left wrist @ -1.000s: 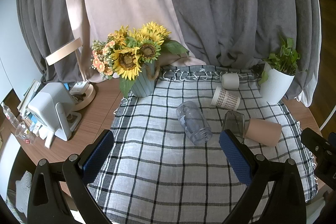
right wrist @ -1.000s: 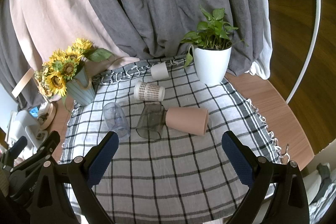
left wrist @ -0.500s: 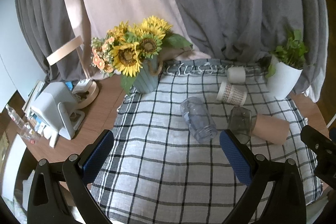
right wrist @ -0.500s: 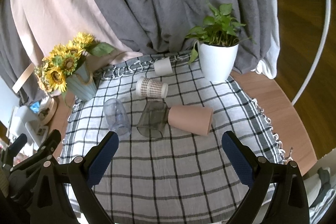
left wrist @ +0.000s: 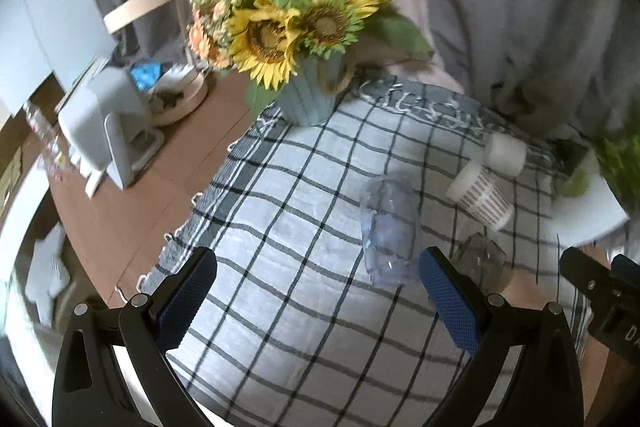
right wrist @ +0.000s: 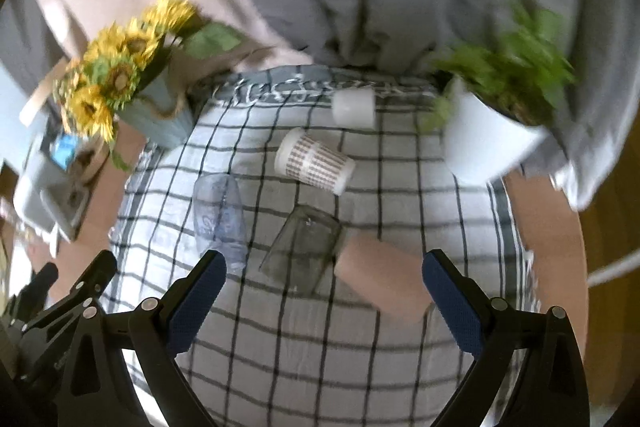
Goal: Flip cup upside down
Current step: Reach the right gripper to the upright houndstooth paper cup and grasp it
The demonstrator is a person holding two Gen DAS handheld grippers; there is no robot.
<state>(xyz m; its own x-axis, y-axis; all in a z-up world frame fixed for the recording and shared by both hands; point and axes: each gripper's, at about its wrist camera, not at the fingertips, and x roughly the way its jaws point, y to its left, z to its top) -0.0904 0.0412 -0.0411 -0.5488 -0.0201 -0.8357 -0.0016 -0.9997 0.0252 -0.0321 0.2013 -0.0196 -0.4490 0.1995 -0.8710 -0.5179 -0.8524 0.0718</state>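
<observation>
So, left to right:
1. My left gripper [left wrist: 316, 301] hangs wide open, holding nothing.
2. Clear bluish cup [right wrist: 218, 215], smoky glass [right wrist: 302, 247] and tan cup [right wrist: 384, 277] lie tipped over on the checked cloth [right wrist: 400, 195].
3. My right gripper [right wrist: 320, 305] gapes empty too.

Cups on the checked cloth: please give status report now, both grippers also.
Left gripper open, empty; right gripper open, empty. Five cups on their sides, none flipped; smoky glass cup touching pink cup. Nothing blocking approach.
</observation>
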